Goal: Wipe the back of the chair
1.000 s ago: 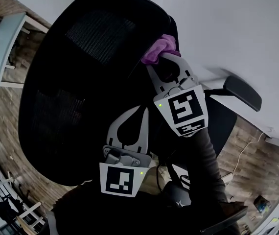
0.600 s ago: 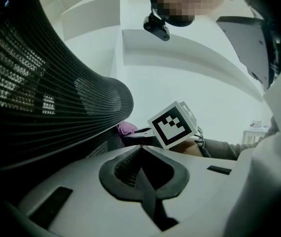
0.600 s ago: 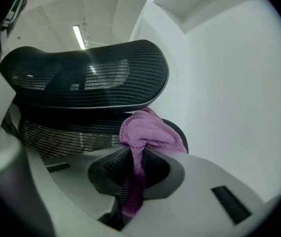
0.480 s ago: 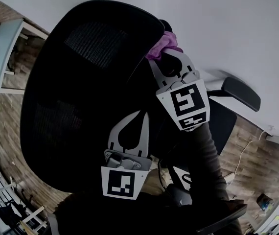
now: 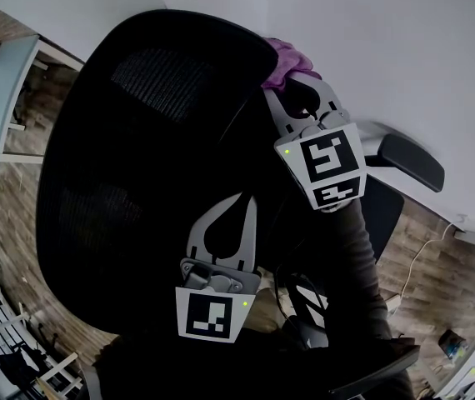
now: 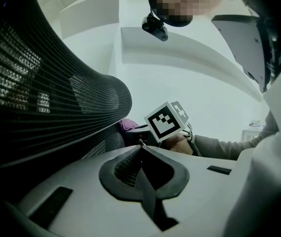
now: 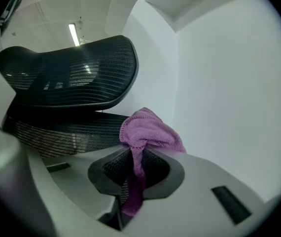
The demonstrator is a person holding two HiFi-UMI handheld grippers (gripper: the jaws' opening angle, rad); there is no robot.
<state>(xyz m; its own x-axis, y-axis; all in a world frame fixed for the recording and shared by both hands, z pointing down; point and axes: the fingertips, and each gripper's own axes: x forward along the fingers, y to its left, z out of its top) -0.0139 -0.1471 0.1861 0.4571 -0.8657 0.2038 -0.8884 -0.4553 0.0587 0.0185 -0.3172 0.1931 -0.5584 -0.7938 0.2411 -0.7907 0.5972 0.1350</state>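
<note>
Plain white wall (image 5: 404, 48) close behind, brown wood-plank floor (image 5: 4, 198) below, pale table (image 5: 4, 82) off to the left, thin white cable (image 5: 417, 261) trailing across the boards, strip light (image 7: 74, 34) glowing on the ceiling

There was one chair (image 5: 137, 182), with one armrest (image 5: 412, 161) showing at the right. One cloth (image 5: 287, 61) was there. There were two grippers, the left gripper (image 5: 250, 198) and the right gripper (image 5: 297, 86), and one table (image 5: 4, 73) at the far left.
</note>
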